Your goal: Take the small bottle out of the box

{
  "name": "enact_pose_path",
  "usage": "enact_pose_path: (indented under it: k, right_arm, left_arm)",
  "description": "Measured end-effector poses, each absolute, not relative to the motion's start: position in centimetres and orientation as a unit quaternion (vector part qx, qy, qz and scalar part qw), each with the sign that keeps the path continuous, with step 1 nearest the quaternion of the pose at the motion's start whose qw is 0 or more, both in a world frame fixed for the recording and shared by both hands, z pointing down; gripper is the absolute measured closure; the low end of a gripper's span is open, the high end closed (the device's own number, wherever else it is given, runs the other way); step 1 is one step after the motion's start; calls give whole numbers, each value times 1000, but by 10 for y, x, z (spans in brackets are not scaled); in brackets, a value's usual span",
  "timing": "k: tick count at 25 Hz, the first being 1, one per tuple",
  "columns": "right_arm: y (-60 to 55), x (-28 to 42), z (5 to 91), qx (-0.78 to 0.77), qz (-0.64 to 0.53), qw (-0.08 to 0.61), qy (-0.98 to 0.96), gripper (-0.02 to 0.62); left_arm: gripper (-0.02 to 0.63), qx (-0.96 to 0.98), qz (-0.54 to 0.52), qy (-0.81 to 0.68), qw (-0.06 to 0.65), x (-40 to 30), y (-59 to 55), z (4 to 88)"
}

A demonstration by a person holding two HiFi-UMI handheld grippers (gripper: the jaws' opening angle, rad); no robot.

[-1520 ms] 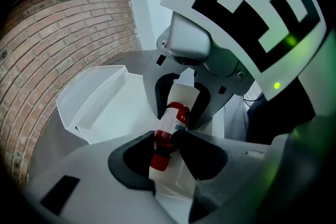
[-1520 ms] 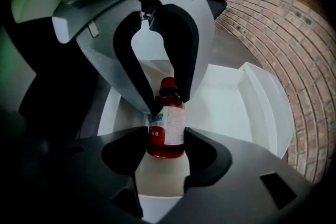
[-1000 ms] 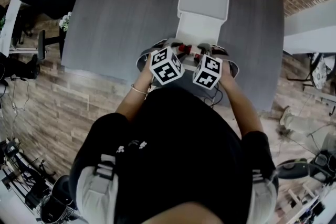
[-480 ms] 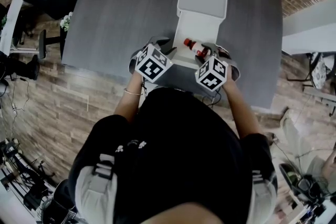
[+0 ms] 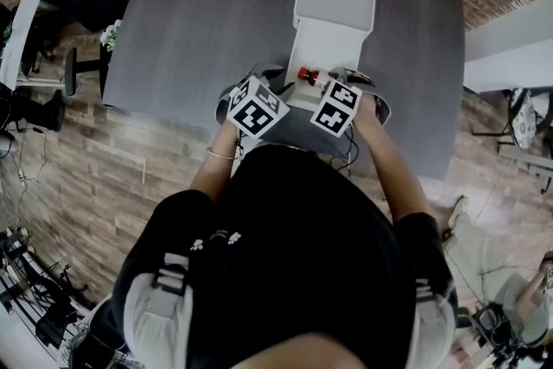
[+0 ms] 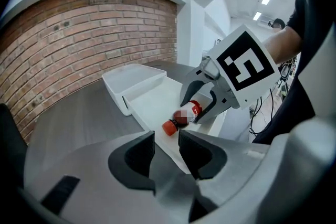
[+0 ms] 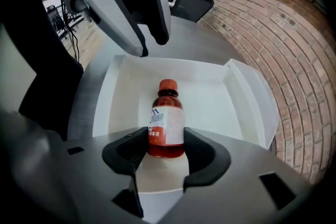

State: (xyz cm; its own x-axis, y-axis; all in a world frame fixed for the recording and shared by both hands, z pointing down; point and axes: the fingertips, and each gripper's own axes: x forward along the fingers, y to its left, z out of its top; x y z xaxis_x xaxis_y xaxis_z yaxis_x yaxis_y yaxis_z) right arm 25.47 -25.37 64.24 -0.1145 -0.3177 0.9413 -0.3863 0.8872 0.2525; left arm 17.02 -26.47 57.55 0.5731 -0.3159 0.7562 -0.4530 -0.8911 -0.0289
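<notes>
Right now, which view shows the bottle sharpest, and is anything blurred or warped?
Right gripper view: the bottle is sharp and well lit, and the frame edges are fisheye-bent. Left gripper view: a mosaic patch hides part of it. Head view: dim, with the bottle tiny.

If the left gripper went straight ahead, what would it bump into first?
Probably the red cap of the small bottle held by the right gripper, though depth is unclear.
</notes>
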Motion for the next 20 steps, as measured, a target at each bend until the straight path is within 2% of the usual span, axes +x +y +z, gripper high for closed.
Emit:
enact_pose_path:
  k: [7,20]
  right_arm:
    - [-255,253,651,186,39,659,-728,380]
    - [-257,250,655,155,48,664,-730,374]
  left_arm:
    - [462,879,406,-230,95,154,-267,580]
    - [462,873,408,-244,107,139,-268,587]
